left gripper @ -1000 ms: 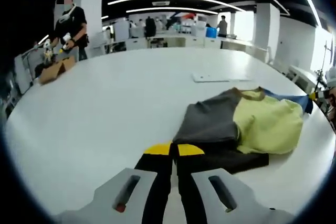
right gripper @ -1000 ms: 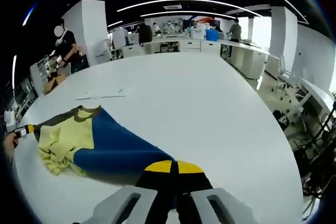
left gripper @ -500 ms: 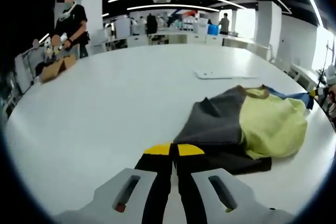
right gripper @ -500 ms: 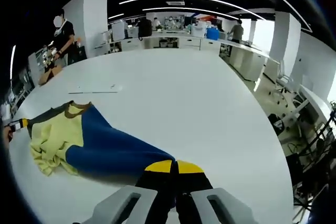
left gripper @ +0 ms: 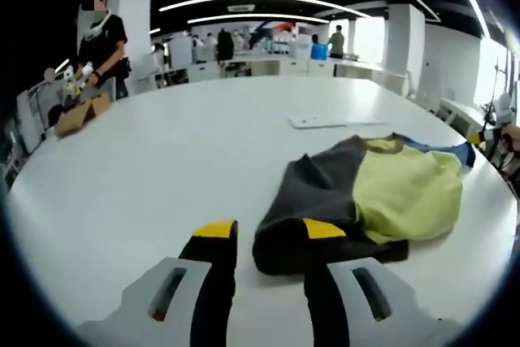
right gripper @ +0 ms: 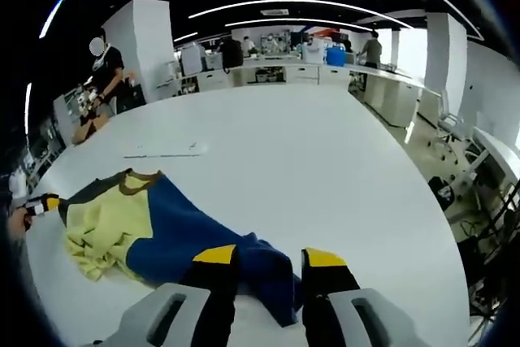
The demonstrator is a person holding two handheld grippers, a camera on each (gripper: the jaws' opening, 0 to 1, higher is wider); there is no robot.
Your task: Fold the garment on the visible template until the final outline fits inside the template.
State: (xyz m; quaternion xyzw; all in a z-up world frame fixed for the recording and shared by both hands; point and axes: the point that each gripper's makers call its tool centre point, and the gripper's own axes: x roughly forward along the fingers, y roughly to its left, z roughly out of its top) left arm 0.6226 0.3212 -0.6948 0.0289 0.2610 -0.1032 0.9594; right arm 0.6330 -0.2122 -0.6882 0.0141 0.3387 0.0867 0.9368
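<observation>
The soft garment of grey, yellow and blue cloth (left gripper: 366,193) lies on the round white worktop (left gripper: 162,168), stretched with its long axis running from one claw to the other. The left claw (left gripper: 264,237) is open wide; the grey end of the cloth lies between its jaws and touches the right one. The right claw (right gripper: 268,262) is also open wide, with the blue end bunched between its jaws. Neither claw grips anything. A thin white flat sheet (left gripper: 325,121) lies farther away on the worktop.
</observation>
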